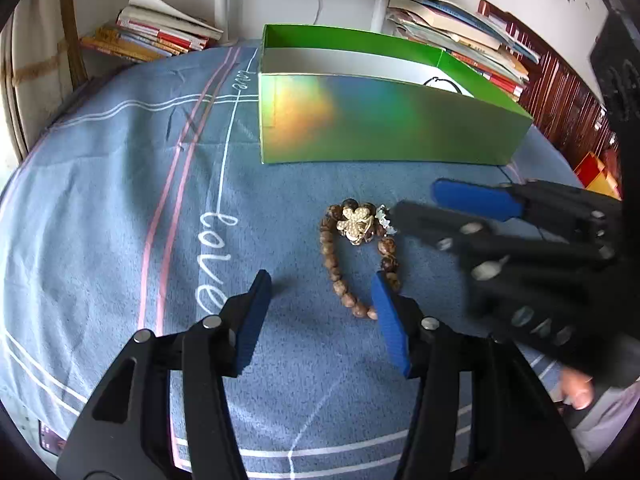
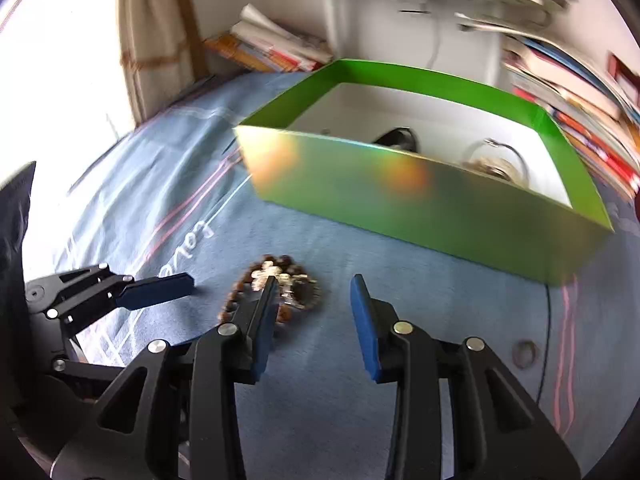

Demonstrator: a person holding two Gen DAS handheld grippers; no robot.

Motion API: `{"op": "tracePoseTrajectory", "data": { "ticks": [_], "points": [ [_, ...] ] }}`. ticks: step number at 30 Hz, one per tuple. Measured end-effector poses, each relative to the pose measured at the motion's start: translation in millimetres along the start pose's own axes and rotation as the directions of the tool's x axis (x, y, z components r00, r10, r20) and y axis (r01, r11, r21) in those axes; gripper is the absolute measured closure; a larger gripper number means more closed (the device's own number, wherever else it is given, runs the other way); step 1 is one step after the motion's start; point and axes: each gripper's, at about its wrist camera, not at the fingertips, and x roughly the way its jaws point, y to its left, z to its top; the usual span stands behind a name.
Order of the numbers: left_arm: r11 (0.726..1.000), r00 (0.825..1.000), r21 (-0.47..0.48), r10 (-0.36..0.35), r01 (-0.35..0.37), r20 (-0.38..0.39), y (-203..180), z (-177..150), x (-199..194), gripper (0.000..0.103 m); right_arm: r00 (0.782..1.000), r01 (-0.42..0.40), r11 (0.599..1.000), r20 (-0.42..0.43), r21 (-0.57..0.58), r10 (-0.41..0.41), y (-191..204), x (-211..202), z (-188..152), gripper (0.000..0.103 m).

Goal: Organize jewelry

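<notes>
A brown bead bracelet lies on the blue bedspread, with a gold flower brooch on its far end. A small silver piece lies beside the brooch. My left gripper is open, its right finger beside the bracelet's near end. My right gripper is open and comes in from the right, one fingertip at the silver piece. In the right wrist view the bracelet and brooch lie just past my left finger; the right gripper is empty. The green box stands behind and holds jewelry.
Stacks of books lie beyond the bed at the back left, and more books at the back right. A small brown ring lies on the bedspread to the right. A thin dark cord runs past it.
</notes>
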Motion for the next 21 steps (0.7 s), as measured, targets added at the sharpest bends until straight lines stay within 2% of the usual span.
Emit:
{"op": "tracePoseTrajectory", "data": {
  "ticks": [5,10,13,17,21],
  "points": [
    [1.000,1.000,0.003,-0.002,0.002,0.005,0.1,-2.7,-1.2,0.049,0.999,0.020,0.998,-0.028,0.054,-0.018,-14.4,7.9,-1.5,0.066],
    [1.000,1.000,0.008,0.001,-0.001,0.006,-2.1,-1.2,0.0,0.045,0.995,0.097,0.988,-0.023,0.120,-0.095,-38.1,2.0,-5.2,0.066],
    [1.000,1.000,0.011,0.006,-0.006,0.008,-4.2,-0.7,0.4,0.044,0.997,0.071,0.991,-0.011,0.110,-0.070,-37.1,-0.2,-2.4,0.066],
    [1.000,1.000,0.016,0.014,-0.015,0.007,-6.6,0.1,1.5,0.044,0.999,-0.037,0.998,-0.005,0.041,0.037,-14.5,-0.1,4.0,0.066],
    [1.000,1.000,0.014,0.017,-0.017,0.007,-6.7,0.0,1.3,0.044,0.997,-0.052,0.999,-0.051,-0.009,0.051,2.1,11.1,7.1,0.071]
  ]
}}
